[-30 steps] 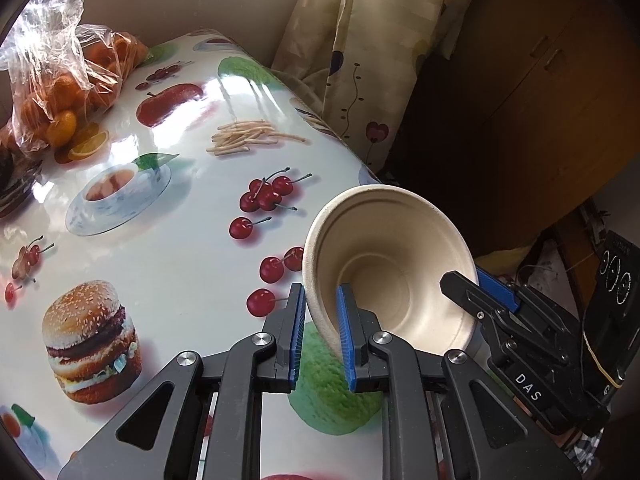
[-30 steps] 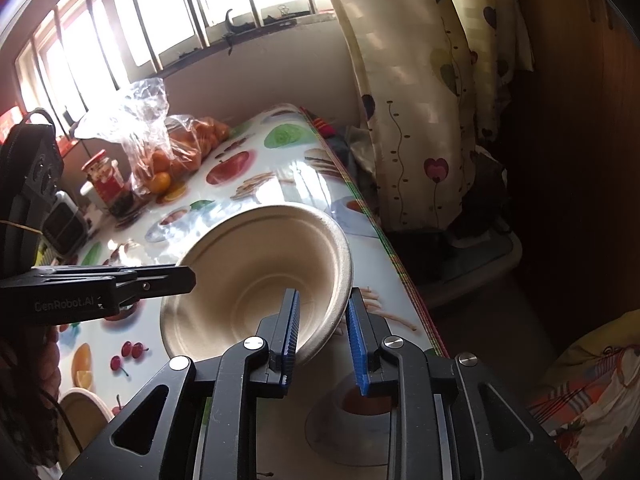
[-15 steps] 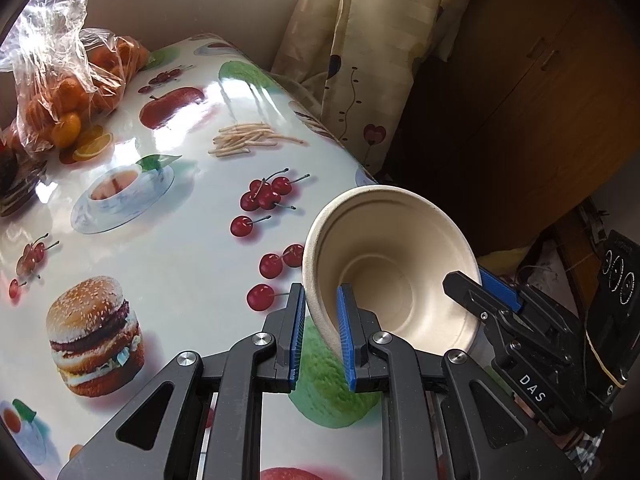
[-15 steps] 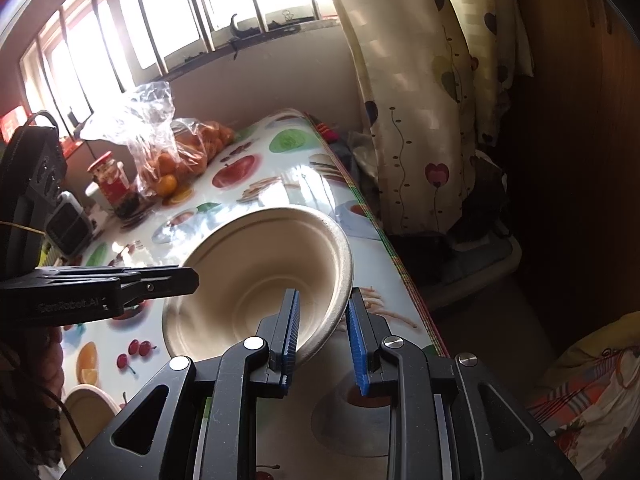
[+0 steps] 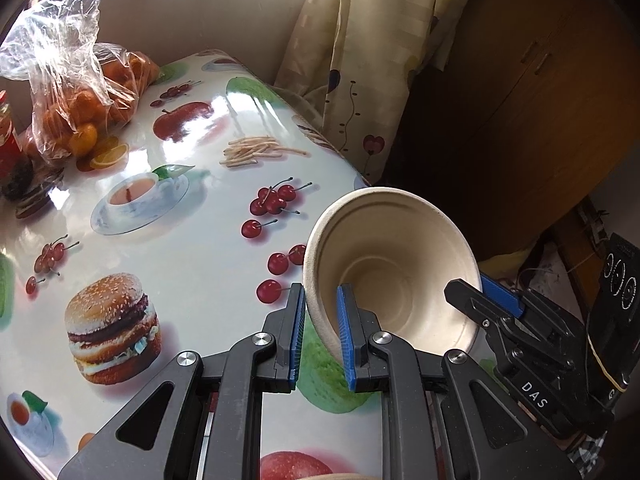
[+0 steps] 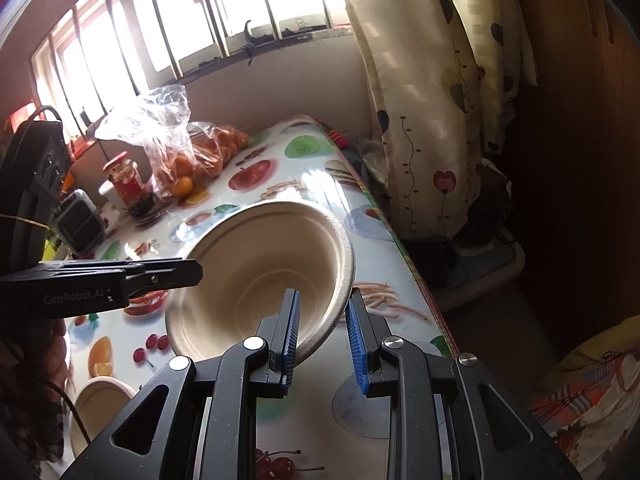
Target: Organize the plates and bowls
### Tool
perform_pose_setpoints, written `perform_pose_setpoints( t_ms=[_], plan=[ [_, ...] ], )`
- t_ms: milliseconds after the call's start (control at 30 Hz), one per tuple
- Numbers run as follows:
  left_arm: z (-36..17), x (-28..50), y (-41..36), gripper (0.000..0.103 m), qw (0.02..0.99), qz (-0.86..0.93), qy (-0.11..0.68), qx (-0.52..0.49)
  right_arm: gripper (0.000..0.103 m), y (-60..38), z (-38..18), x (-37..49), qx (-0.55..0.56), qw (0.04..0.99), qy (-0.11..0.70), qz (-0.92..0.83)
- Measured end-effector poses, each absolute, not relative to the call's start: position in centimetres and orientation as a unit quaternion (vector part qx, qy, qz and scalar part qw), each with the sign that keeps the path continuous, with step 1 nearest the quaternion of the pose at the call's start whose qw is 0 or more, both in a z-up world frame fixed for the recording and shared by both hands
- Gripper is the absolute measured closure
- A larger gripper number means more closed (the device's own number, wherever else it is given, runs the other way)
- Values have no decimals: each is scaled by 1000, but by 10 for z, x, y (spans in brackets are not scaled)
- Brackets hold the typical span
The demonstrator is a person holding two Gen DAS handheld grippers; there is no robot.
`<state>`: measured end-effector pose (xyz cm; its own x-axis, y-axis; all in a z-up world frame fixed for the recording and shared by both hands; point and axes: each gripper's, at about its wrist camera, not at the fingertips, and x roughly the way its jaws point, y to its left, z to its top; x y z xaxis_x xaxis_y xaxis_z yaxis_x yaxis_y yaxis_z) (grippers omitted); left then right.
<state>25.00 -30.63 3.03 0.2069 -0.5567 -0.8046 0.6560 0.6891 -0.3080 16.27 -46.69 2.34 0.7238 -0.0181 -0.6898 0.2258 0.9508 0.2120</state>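
We hold one moulded-fibre bowl (image 5: 394, 276) between both hand-held grippers, above the worktop's right edge.

The bowl looks light, thin-walled and matte, so we judge it stiff enough to carry by the rim but easy to dent if squeezed; the rim is the sensible place to take it. The left hand-held gripper (image 5: 320, 336) is clamped on the near rim, and the right hand-held gripper (image 6: 322, 336) pinches the opposite rim, the wall between its blue pads. The left wrist view shows the glossy food-print worktop (image 5: 180, 248) and a bag of oranges (image 5: 86, 108). Only the right wrist view shows a second fibre dish (image 6: 100, 400) lying low at the left, a red-lidded jar (image 6: 124, 182) and the barred window (image 6: 180, 28).
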Motion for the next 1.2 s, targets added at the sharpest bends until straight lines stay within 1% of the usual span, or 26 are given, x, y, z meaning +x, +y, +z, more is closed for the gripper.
perform_pose_setpoints(
  t_ms=[1200],
  plan=[
    [67, 193, -229, 86, 813, -373, 446, 34, 80, -396, 62, 105, 117, 938, 326, -25]
  ],
)
